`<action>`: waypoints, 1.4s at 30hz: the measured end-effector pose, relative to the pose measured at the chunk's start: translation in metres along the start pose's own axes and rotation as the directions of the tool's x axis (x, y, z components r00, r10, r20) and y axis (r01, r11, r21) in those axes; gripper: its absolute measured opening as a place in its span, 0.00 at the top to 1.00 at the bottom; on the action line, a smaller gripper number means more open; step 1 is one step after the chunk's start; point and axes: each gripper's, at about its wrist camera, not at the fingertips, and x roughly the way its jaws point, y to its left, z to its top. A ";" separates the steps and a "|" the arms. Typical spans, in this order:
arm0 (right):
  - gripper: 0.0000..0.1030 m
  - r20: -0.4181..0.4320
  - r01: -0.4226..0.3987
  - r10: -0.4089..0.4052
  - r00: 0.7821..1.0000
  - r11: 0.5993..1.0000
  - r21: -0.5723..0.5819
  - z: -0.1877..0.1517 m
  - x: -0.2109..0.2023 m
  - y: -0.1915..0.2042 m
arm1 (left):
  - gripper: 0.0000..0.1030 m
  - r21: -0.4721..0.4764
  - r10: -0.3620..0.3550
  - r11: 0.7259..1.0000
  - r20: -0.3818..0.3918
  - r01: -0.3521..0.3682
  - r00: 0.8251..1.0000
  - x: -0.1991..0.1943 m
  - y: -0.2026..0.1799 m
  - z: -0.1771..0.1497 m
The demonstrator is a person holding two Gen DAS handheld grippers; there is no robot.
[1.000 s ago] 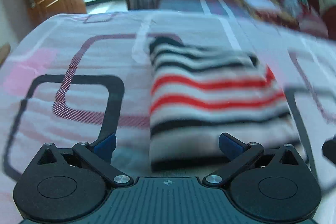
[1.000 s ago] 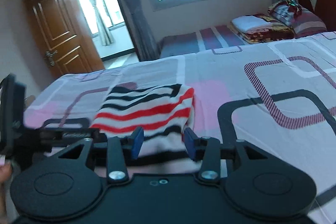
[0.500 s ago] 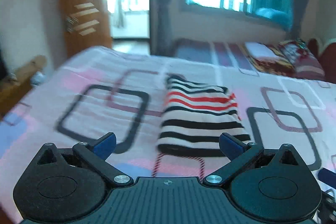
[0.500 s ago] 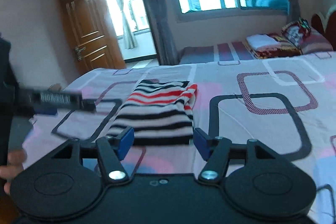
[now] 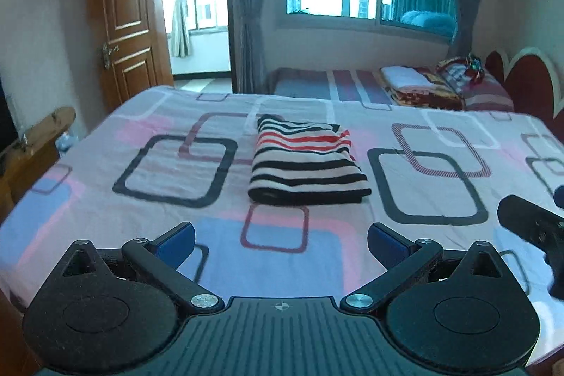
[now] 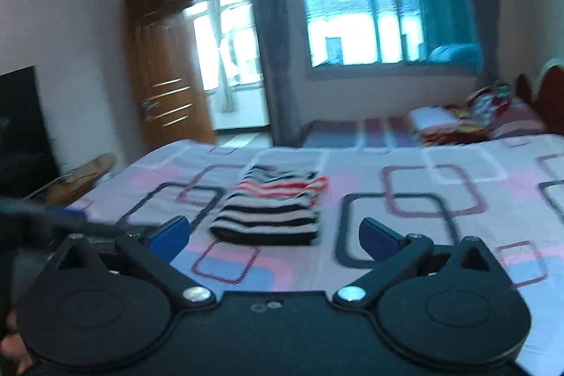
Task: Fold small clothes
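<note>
My left hand-held gripper and right hand-held gripper both gape empty, the right's jaws having just been opening, well short of the folded striped garment on the bed; no writing is readable.

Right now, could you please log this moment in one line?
striped garment: folded on bed | left tongs: open, empty | right tongs: just opened, empty

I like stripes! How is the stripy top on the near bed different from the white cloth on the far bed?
The stripy top has black, white and red stripes; the white cloth is plain. The stripy top lies straight on the patterned bedsheet; the white cloth sits on top of a dark red patterned blanket. The top is alone in the middle of its bed; the cloth is in a pile. Both are folded.
</note>
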 end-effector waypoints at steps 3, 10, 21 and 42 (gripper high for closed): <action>0.01 0.007 0.085 -0.085 0.996 0.996 0.012 0.000 -0.004 0.001 | 0.00 0.004 0.038 0.999 0.001 -0.038 0.999 -0.010 -0.001 -0.005; 0.01 0.030 0.107 -0.108 0.994 0.994 0.023 -0.004 -0.015 0.002 | 0.00 -0.005 0.062 0.998 0.004 -0.062 0.998 -0.023 0.003 -0.008; 0.01 0.055 0.100 -0.100 0.993 0.995 0.010 -0.006 -0.028 0.002 | 0.00 -0.026 0.074 0.997 -0.002 -0.074 0.997 -0.023 0.004 -0.009; 0.01 0.021 0.119 -0.120 0.993 0.992 0.032 -0.012 -0.027 -0.004 | 0.00 -0.043 0.082 0.996 -0.016 -0.083 0.997 -0.023 0.004 -0.010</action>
